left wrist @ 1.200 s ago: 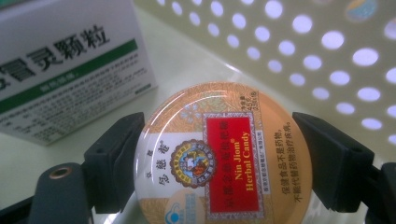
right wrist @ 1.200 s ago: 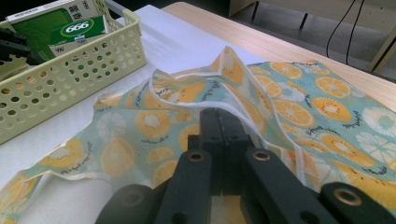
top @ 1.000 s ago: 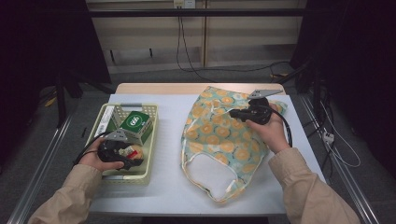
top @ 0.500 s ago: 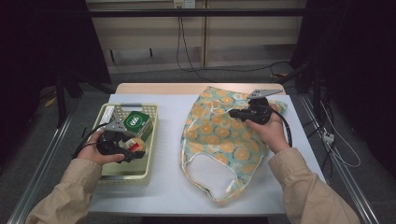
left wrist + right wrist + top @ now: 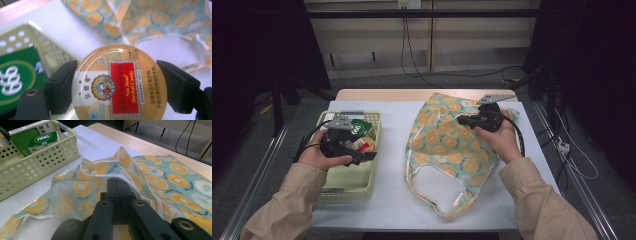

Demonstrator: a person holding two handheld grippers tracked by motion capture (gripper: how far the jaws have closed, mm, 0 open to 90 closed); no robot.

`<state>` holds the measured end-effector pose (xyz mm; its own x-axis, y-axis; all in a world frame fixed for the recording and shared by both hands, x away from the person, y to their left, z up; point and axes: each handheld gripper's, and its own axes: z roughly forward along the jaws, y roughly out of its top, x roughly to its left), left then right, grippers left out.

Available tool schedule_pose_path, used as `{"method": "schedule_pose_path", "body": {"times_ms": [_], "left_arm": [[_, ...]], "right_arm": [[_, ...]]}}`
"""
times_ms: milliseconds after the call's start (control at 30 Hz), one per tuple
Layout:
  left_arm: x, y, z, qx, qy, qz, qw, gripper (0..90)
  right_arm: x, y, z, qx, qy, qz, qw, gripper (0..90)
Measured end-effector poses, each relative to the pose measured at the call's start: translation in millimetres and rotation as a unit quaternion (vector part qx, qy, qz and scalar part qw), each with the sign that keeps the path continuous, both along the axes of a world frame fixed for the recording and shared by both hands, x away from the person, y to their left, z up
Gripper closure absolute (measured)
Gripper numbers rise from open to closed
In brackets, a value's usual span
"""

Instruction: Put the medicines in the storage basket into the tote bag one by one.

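The left gripper [image 5: 362,155] clamped the round herbal candy tin [image 5: 119,83] above the basket [image 5: 346,186], so the pick looked done. The right gripper [image 5: 117,182] pinched the orange-print tote bag [image 5: 451,150] shut; bagging remained, with a green box [image 5: 358,128] left in the basket.

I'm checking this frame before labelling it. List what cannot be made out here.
- Candy tin: lower edge cut off by the frame in the left gripper view.
- Basket: its remaining contents, hidden in the high view by the left gripper and hand.
- Bag: whether the right gripper pinches one layer or both; its shut fingers cover the fold.
- Green box: small print, too small.
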<state>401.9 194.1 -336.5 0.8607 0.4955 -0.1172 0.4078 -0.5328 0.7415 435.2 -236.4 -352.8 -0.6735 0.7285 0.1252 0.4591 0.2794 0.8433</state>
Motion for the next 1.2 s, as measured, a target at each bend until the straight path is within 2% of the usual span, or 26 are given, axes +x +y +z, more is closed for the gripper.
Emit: {"method": "schedule_pose_path", "body": {"times_ms": [167,233,333,367,700,733,1033,1200], "left_arm": [[-2.5,-22.1,5.4,-0.015,-0.001,-0.015,0.9998,20.3],[-3.0,-30.0,6.1,-0.014,-0.002,-0.025,0.9996,20.3],[-3.6,-41.7,5.4,-0.019,0.000,-0.031,0.9993,20.3],[-3.6,-45.3,5.5,-0.014,-0.002,-0.033,0.9994,20.3],[-2.1,-78.0,0.8,-0.032,0.006,-0.052,0.9981,20.3],[-2.2,-81.0,0.6,-0.026,0.005,-0.051,0.9983,20.3],[-2.3,-109.5,-6.8,-0.033,0.008,-0.062,0.9975,20.3],[-2.2,-128.1,-14.0,-0.029,0.009,-0.074,0.9968,20.3]], "right_arm": [[-0.5,2.3,0.0,0.001,0.002,0.001,1.0000,90.0],[-0.5,3.1,-0.2,0.000,0.002,0.001,1.0000,90.0],[-0.2,3.9,-0.1,0.001,0.002,0.001,1.0000,90.0],[0.0,4.0,0.0,0.001,0.002,0.001,1.0000,90.0],[1.3,8.0,-0.4,0.004,0.004,0.001,1.0000,90.0],[1.3,8.5,-0.2,0.005,0.004,0.001,1.0000,90.0],[1.8,8.3,2.1,0.008,0.002,0.002,1.0000,90.0],[1.6,7.9,2.5,0.008,0.002,0.004,1.0000,90.0]]}}
